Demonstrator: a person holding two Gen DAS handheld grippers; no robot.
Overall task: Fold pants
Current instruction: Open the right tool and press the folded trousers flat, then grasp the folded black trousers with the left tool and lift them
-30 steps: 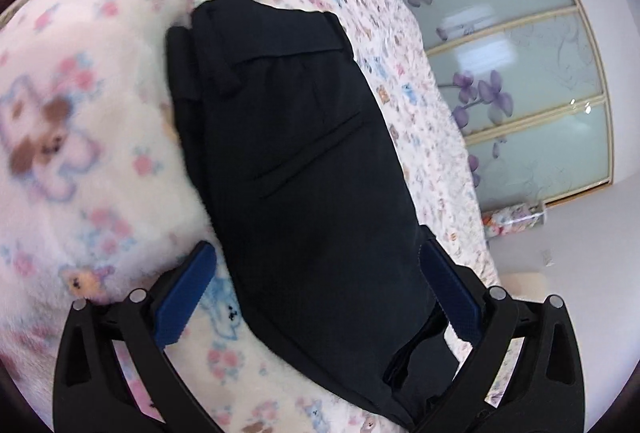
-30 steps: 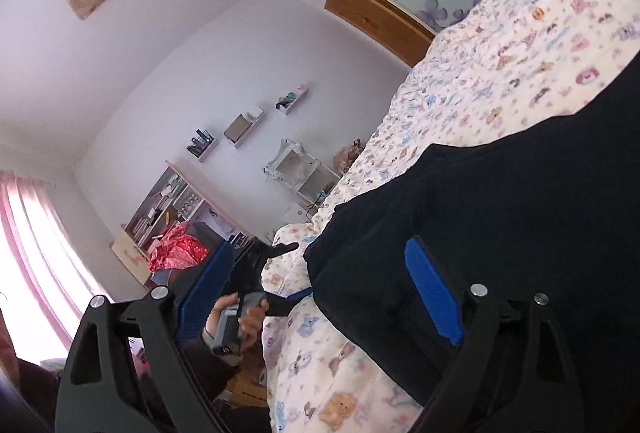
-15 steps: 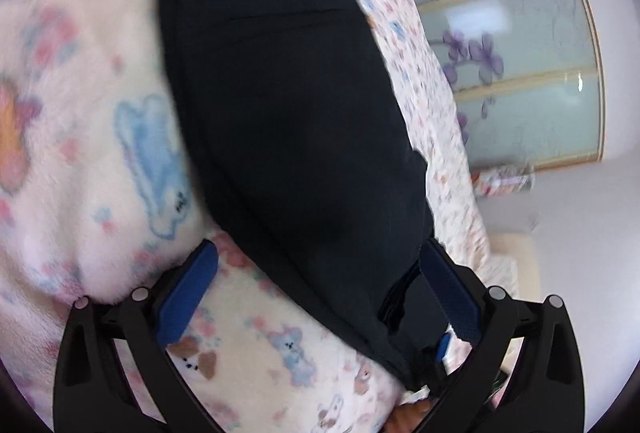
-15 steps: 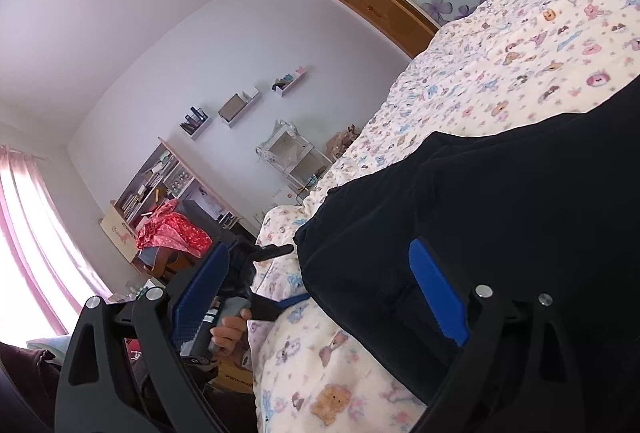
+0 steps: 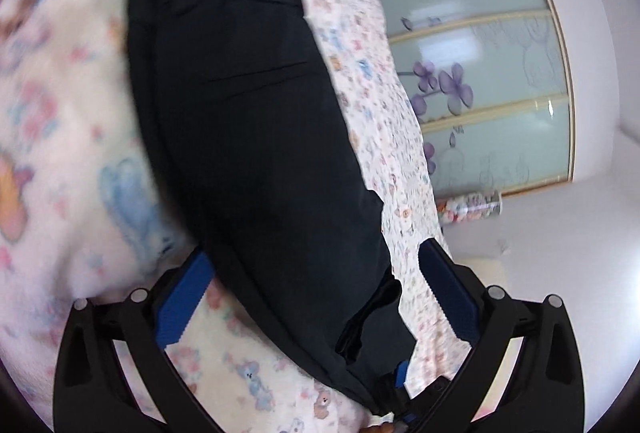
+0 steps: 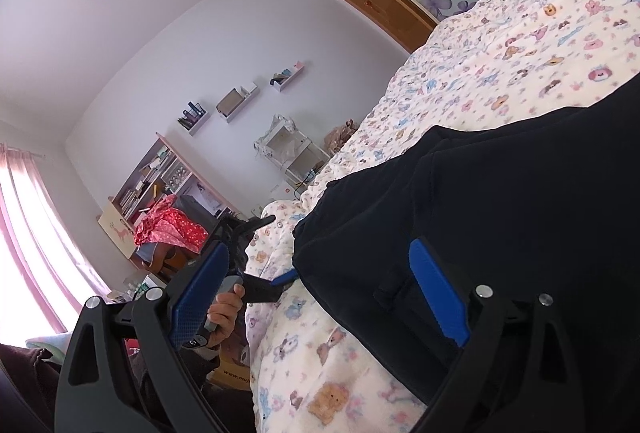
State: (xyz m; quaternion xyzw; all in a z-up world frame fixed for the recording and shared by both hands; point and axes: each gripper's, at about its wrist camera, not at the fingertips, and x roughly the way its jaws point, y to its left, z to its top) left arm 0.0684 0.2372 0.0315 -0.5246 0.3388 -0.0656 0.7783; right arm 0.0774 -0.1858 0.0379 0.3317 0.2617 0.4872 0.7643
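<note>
Bedroom: a plush cartoon-print blanket (image 5: 80, 161) is being used as the folding surface.
Pants: the dark pants (image 5: 256, 137) are lying lengthwise, straight ahead of the left gripper (image 5: 316, 297), long axis running away from it.
Left gripper: jaws are being held wide, nothing pinched.
Right gripper: the right gripper (image 6: 320, 297) is being held spread too, one finger over the fabric edge.
Fabric: smooth, matte, limp, folded narrow.

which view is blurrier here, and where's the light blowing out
Left wrist view: the blanket at left is smeared by motion blur, the dark pants are soft, and glare patches sit on the wardrobe door. Right wrist view: sharper overall, but the curtained window at lower left is blown out white; straight edges bow from the fisheye.
</note>
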